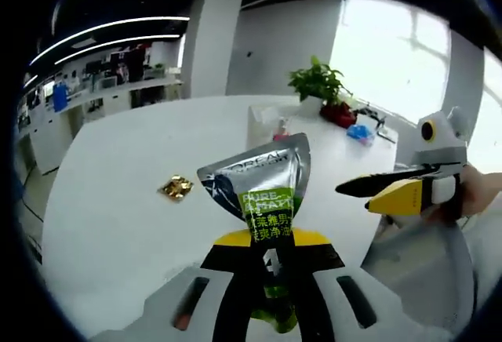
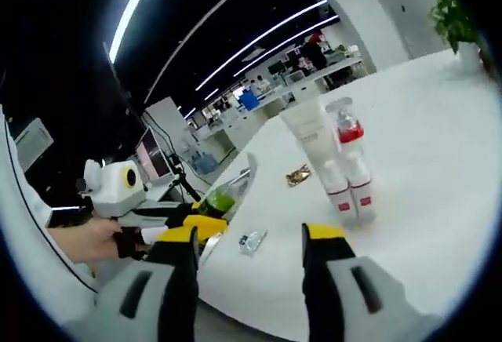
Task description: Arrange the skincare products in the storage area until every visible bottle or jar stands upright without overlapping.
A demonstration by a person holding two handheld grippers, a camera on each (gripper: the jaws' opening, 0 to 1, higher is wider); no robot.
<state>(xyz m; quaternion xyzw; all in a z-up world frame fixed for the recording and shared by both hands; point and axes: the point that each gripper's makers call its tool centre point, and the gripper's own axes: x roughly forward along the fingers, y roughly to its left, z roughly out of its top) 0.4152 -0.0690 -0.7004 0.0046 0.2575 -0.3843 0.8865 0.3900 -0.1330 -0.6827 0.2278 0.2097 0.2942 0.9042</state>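
While the left gripper [image 1: 271,279] pinches a silver squeeze tube with a green label [image 1: 263,201] by its lower body, crimped end up, the right gripper [image 2: 249,240] stands spread with nothing between its jaws. Beyond the tube on the white round table [image 1: 118,201] lie a small gold foil wrapper [image 1: 176,188] and, farther back, a potted green plant [image 1: 318,83]. Past the right gripper stand a white tube with red labels [image 2: 329,169] and a clear red-liquid spray bottle [image 2: 349,146], touching, in an open office with strip ceiling lights.

White table [image 2: 439,146]: bottles [image 2: 345,171] standing together, gold wrapper [image 2: 297,175] beside them, clear packet [image 2: 251,241] near edge. Potted plant [image 1: 318,85], red and blue items at far end.
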